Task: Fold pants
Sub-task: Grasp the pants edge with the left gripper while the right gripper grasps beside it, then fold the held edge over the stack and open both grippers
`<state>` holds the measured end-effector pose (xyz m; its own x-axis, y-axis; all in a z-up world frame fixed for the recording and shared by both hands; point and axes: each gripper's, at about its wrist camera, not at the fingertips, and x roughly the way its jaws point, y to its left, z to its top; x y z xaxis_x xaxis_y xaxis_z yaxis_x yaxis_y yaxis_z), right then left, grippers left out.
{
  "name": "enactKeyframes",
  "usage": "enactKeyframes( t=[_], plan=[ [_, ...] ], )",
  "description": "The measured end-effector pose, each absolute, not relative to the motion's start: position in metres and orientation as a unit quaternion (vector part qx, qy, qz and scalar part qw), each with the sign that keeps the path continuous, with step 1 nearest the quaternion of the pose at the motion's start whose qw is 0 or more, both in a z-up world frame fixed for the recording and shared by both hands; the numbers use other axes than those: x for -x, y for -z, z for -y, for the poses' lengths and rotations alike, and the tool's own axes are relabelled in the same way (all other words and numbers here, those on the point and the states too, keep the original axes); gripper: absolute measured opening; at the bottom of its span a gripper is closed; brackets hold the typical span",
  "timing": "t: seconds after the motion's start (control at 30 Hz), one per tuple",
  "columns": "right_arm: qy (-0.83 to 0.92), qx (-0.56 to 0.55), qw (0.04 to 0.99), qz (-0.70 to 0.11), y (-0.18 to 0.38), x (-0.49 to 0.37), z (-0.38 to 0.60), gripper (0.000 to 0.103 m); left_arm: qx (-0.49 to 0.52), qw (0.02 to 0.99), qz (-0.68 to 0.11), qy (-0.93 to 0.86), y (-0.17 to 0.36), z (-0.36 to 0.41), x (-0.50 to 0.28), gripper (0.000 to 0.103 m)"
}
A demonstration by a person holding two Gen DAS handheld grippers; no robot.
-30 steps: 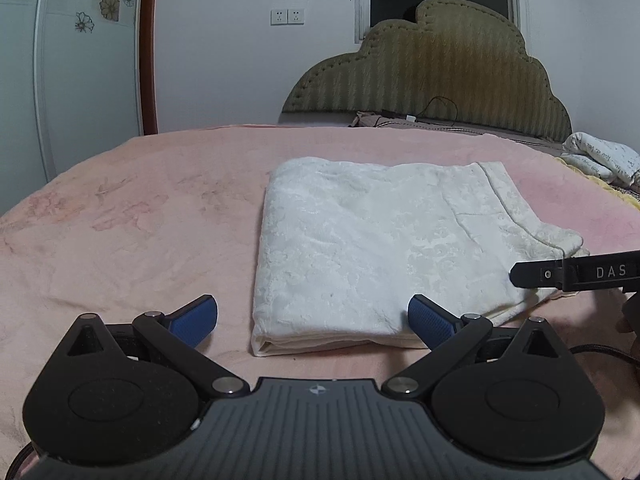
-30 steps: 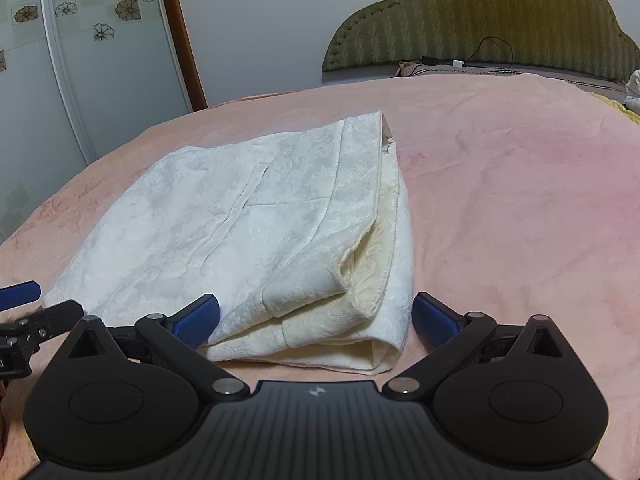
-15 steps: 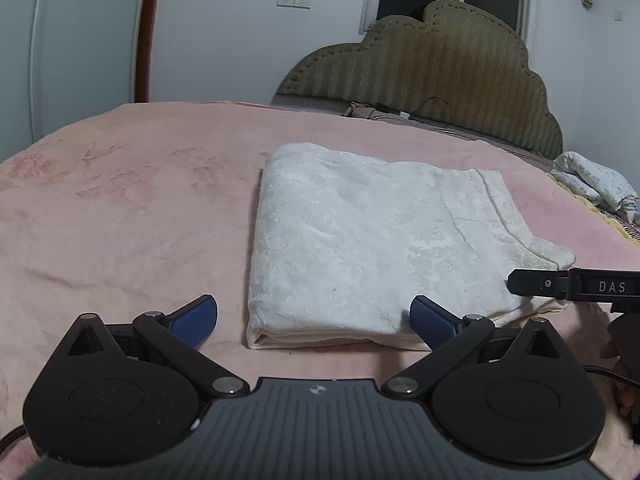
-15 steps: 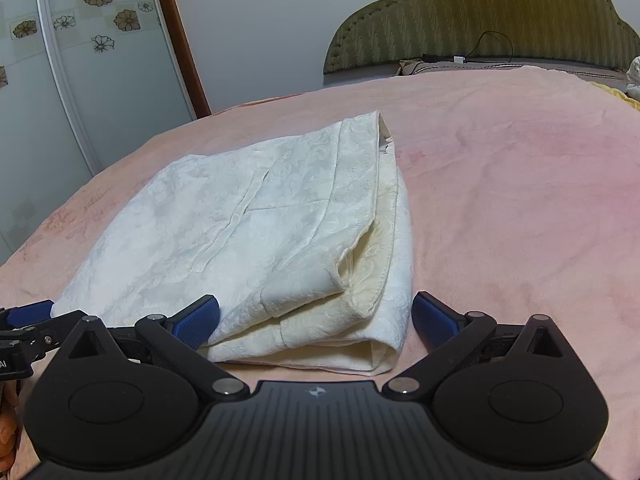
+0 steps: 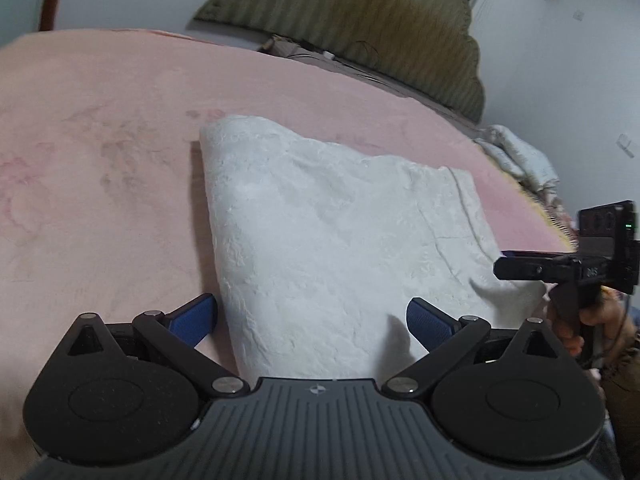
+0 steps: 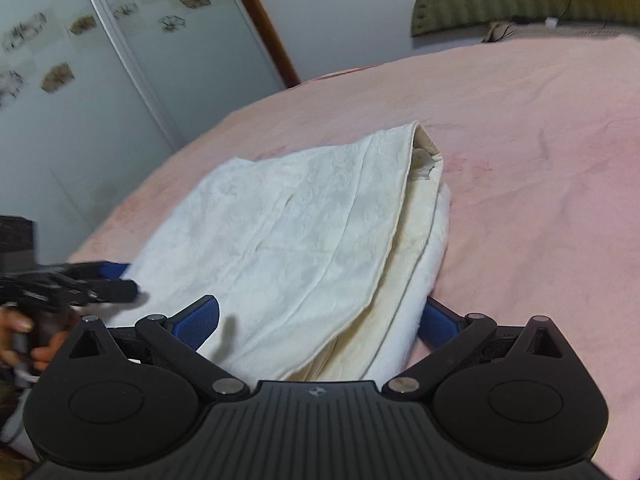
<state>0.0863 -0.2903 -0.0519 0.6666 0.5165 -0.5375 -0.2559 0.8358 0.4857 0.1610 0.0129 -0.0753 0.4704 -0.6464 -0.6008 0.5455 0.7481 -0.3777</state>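
Observation:
The white pants [image 5: 332,240] lie folded into a flat rectangle on the pink bedspread [image 5: 100,128]. My left gripper [image 5: 312,318] is open, its blue pads either side of the near left corner of the pants, the cloth lying between them. My right gripper [image 6: 318,316] is open over the near right end, where the layered waistband edges [image 6: 404,264] show; its right pad [image 6: 436,322] is partly hidden under the cloth. The right gripper also shows in the left wrist view [image 5: 520,270], and the left gripper in the right wrist view [image 6: 108,286].
An olive padded headboard [image 5: 360,16] stands at the far end of the bed. A patterned white cloth bundle [image 5: 516,156] lies at the bed's right edge. A glass wardrobe door with flower stickers [image 6: 80,60] stands to the left.
Both grippers have moved forward and lower over the near edge of the folded pants, which now reach between the pads. The pants have not visibly moved.

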Motion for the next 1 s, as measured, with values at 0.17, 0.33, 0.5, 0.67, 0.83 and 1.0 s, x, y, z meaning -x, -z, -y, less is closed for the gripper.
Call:
enactKeyframes(
  t=[0.17, 0.33, 0.5, 0.67, 0.83, 1.0],
  plan=[
    [-0.248, -0.264, 0.863, -0.352, 0.056, -0.112, 0.31, 0.103, 0.136, 0.816, -0.409, 0.384, 0.079, -0.018, -0.199, 0.102],
    [-0.264, -0.252, 0.863, -0.35, 0.055, -0.135, 0.296, 0.103, 0.193, 0.794, -0.421, 0.395, 0.085, -0.01, -0.23, 0.102],
    [-0.272, -0.178, 0.878, -0.351, 0.051, -0.138, 0.276, 0.103, 0.169, 0.803, -0.405, 0.402, 0.086, -0.001, -0.227, 0.096],
    [-0.215, -0.146, 0.893, -0.366, 0.042, -0.13, 0.269, 0.063, 0.078, 0.856, -0.382, 0.34, 0.078, 0.007, -0.208, 0.039],
    [-0.208, -0.149, 0.903, -0.346, 0.029, -0.114, 0.268, 0.029, 0.029, 0.892, -0.315, 0.322, 0.061, 0.016, -0.179, 0.012],
    [-0.21, -0.089, 0.927, -0.299, -0.007, -0.097, 0.244, 0.021, 0.002, 0.917, -0.244, 0.314, 0.036, 0.02, -0.149, 0.01]
  ],
)
